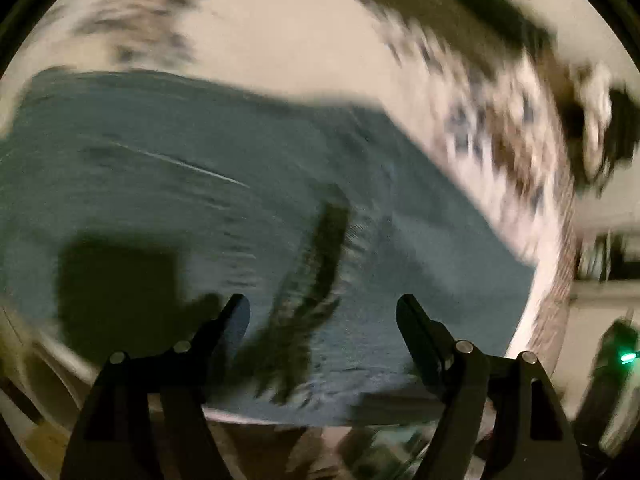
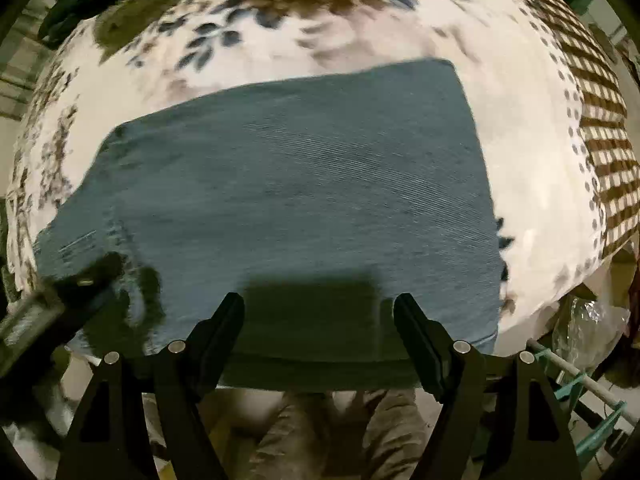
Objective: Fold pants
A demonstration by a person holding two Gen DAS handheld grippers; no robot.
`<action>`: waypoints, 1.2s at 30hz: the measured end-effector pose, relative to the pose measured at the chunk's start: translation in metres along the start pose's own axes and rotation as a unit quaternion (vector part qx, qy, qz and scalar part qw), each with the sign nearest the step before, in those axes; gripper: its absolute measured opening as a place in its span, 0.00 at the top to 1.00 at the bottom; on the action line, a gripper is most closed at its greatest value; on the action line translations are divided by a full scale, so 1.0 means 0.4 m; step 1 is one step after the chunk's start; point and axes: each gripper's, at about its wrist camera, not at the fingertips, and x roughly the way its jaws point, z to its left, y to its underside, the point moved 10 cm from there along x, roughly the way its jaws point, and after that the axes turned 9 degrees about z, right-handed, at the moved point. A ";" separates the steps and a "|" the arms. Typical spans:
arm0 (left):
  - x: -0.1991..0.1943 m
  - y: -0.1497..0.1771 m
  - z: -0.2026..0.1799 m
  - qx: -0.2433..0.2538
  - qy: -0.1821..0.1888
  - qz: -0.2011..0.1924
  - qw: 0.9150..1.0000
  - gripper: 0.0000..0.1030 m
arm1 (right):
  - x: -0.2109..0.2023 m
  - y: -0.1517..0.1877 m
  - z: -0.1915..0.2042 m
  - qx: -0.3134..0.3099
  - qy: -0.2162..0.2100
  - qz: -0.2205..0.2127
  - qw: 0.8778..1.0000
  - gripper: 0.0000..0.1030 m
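The blue denim pants (image 2: 288,184) lie flat in a broad folded slab on a white bedspread with a brown and blue leaf print (image 2: 280,20). In the left wrist view the pants (image 1: 200,184) fill the middle, blurred by motion. My left gripper (image 1: 323,308) is open and empty, above the near edge of the pants. My right gripper (image 2: 319,306) is open and empty, above the near edge too. The left gripper shows blurred at the left of the right wrist view (image 2: 60,296).
The bedspread (image 1: 280,40) runs all around the pants. A brown checked border (image 2: 600,120) lies at the right. A pale rail and teal hangers (image 2: 592,400) stand at the lower right. The person's olive trousers (image 2: 340,432) are below the bed edge.
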 end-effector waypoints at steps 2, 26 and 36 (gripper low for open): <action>-0.096 0.004 0.110 -0.074 0.021 -0.040 0.996 0.28 | -0.010 0.000 0.029 -0.014 0.001 0.002 1.000 0.23; -0.054 -0.017 0.615 -0.361 0.190 -0.160 0.899 0.61 | 0.104 0.004 0.317 -0.082 0.033 0.040 0.995 0.23; -0.197 -0.006 0.504 -0.277 0.128 -0.229 0.924 0.84 | 0.091 0.017 0.263 -0.076 0.018 0.032 0.996 0.23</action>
